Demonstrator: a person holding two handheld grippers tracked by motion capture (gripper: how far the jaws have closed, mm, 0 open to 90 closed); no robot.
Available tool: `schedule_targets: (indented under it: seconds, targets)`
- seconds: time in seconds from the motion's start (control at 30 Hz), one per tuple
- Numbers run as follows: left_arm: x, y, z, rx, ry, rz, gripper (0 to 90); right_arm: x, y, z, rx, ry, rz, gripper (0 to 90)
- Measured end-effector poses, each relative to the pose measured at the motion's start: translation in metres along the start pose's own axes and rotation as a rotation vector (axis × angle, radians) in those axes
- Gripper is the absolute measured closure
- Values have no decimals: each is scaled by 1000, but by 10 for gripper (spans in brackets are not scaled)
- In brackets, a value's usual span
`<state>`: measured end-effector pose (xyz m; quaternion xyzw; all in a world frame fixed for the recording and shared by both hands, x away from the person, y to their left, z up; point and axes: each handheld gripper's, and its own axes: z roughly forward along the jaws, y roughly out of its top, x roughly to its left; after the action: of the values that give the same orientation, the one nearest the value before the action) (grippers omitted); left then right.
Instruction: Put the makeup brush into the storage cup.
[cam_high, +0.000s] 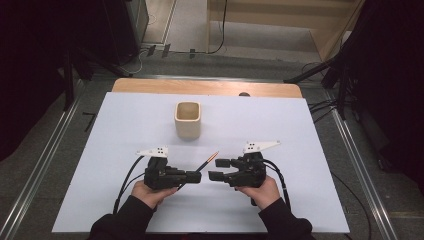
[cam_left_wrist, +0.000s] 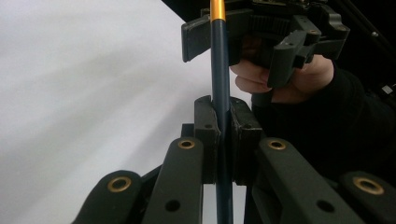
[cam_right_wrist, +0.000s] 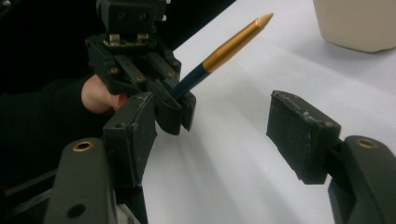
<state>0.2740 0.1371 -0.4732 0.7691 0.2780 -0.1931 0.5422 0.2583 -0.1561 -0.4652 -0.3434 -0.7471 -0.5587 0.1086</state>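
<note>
Two grippers up, facing each other. My left gripper (cam_high: 194, 176) is clamped tight on the pencil (cam_high: 209, 161), gold tip sticking out past the pads toward the beige cup (cam_high: 188, 120). Right gripper (cam_high: 215, 169): jaws apart, nothing btwn them, pencil just ahead.

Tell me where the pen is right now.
The pen is clamped in the left gripper, near the table's front middle, its gold tip angling up toward the beige cup.
</note>
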Motion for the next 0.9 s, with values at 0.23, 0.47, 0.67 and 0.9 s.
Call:
schedule_targets:
  seconds: [0.23, 0.47, 0.67, 0.9]
  targets:
    - [0, 0, 2, -3, -13, 5, 844, -3, 3, 3, -49, 24, 37, 396]
    - [-1, -1, 6, 1, -29, 13, 844, -5, 5, 6, -70, 57, 63, 488]
    - [-2, -2, 8, -14, -39, 13, 844, -8, 5, 12, -82, 98, 93, 577]
    - [-1, -1, 8, -41, -51, 14, 844, -8, 4, 21, -86, 152, 138, 677]
